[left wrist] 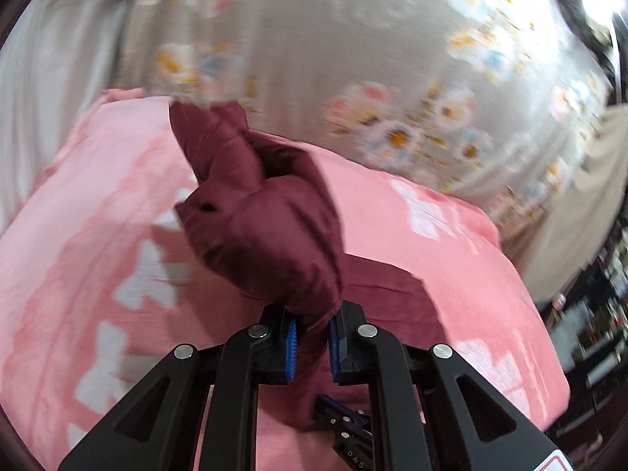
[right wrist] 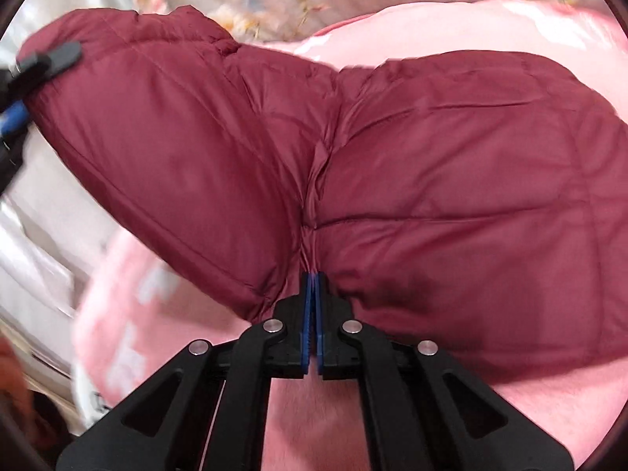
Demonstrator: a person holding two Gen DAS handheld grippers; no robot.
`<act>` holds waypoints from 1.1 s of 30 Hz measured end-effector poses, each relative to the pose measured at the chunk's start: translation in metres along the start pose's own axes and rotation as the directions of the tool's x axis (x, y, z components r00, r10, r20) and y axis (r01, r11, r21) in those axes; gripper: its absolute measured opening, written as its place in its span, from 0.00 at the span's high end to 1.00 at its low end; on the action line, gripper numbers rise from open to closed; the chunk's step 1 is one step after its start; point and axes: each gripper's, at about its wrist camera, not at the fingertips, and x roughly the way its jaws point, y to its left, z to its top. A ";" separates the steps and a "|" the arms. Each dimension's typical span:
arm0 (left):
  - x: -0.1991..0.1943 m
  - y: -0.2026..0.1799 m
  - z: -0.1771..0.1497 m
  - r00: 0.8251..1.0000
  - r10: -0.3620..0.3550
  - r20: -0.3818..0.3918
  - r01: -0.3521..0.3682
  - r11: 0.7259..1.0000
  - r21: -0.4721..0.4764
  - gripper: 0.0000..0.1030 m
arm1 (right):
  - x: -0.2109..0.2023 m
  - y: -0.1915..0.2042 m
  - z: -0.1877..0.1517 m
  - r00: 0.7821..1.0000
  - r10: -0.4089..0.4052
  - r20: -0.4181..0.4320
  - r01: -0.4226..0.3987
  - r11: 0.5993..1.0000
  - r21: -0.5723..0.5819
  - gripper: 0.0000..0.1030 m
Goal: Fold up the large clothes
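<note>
Two claws, left claw, right claw, clamped on maroon jacket

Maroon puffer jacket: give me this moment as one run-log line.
left gripper: shut on maroon puffer jacket, lifted | right gripper: shut on jacket seam | under: pink blanket

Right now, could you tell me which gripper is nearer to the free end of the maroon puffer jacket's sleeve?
Left. The left gripper is clamped on the sleeve by that end; the right gripper pinches the maroon puffer jacket where the sleeve joins the body.
</note>
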 end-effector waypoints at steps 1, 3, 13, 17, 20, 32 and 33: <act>0.003 -0.008 -0.001 1.000 -0.020 -0.015 0.020 1.000 0.009 0.91 | -0.012 -0.005 -0.001 0.999 -0.030 0.017 0.030 1.000 -0.007 0.97; 0.017 -0.028 -0.006 0.996 -0.070 -0.062 0.071 0.997 0.023 0.91 | -0.038 -0.019 -0.002 0.994 -0.093 0.048 0.094 0.996 -0.008 0.97; 0.130 -0.102 -0.092 0.923 -0.065 -0.378 0.105 0.991 0.085 0.89 | -0.141 -0.086 -0.014 0.944 -0.284 0.170 0.266 0.957 0.120 0.84; 0.124 -0.109 -0.100 0.928 -0.035 -0.371 0.070 0.994 0.082 0.82 | -0.157 -0.085 -0.006 0.932 -0.288 0.218 0.268 0.956 0.117 0.67; 0.095 -0.104 -0.086 0.931 -0.104 -0.350 0.121 0.992 0.028 0.45 | -0.167 -0.081 0.001 0.932 -0.266 0.245 0.248 0.964 0.099 0.64; 0.035 -0.023 -0.055 0.964 0.158 -0.212 -0.162 0.987 -0.001 0.28 | -0.134 -0.062 0.028 0.957 -0.195 0.212 0.193 0.981 0.033 0.50; 0.040 -0.018 -0.059 0.958 0.162 -0.236 -0.168 0.986 -0.005 0.30 | -0.130 -0.063 0.027 0.958 -0.202 0.205 0.199 0.979 0.034 0.63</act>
